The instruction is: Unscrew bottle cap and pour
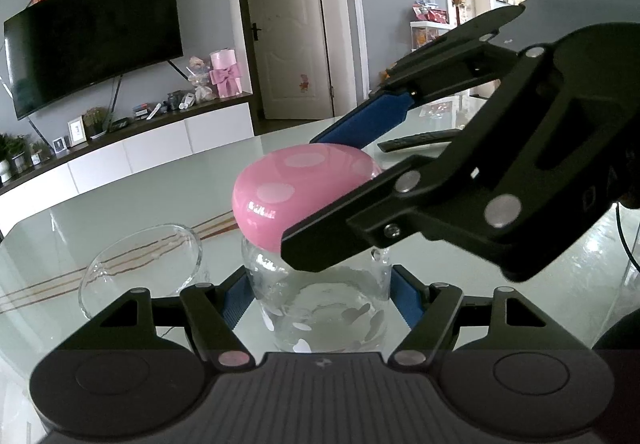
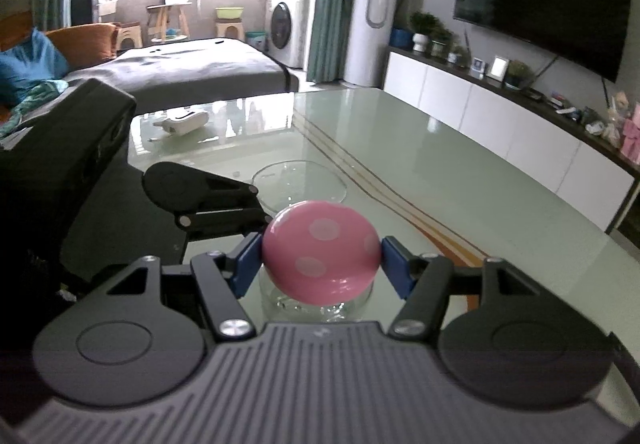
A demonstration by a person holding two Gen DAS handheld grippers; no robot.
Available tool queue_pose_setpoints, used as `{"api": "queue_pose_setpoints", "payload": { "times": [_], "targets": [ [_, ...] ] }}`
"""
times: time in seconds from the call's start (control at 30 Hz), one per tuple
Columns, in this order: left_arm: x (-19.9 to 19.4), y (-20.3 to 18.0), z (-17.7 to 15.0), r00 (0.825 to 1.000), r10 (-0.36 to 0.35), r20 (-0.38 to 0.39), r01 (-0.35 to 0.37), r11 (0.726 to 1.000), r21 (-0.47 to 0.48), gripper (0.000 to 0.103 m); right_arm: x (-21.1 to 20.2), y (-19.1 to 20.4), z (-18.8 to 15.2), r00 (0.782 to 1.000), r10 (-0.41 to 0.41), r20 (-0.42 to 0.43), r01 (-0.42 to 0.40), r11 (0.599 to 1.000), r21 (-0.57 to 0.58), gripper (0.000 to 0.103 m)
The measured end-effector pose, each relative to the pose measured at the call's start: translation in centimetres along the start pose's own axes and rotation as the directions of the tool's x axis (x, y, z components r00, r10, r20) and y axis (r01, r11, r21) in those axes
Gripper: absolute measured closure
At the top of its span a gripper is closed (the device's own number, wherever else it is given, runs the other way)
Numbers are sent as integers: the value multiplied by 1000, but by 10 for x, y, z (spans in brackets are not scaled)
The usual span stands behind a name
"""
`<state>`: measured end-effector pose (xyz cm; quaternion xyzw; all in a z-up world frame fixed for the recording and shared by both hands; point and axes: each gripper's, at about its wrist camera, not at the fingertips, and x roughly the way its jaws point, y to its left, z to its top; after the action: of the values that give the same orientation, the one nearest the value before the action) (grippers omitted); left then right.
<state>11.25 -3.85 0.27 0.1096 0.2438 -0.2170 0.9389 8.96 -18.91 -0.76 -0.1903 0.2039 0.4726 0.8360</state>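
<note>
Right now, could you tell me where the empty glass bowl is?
The bowl stands on the table, left of the bottle in the left wrist view; in the right wrist view it sits just beyond the pink cap.

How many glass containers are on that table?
2: a clear bottle with a pink spotted cap, held between the grippers, and an empty glass bowl just beside it. The grippers may hide more.

Pink cap (image 2: 320, 252) with paler pink dots; clear bottle (image 1: 324, 308); blue-padded black tongs (image 2: 320, 264); pale green table (image 2: 460, 172)
</note>
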Motion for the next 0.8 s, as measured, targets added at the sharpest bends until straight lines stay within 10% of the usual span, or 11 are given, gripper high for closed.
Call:
{"api": "queue_pose_setpoints", "payload": {
  "times": [0.23, 0.8],
  "targets": [
    [3, -3, -4, 1000, 3, -4, -3, 1000, 0, 28, -1, -5, -1, 1000, 27, -2, -27, 1000, -15, 39],
    [19, -5, -10, 999, 39, 5, -39, 999, -9, 27, -16, 31, 0, 968, -246, 54, 228, 947, 228, 25]
  ]
}}
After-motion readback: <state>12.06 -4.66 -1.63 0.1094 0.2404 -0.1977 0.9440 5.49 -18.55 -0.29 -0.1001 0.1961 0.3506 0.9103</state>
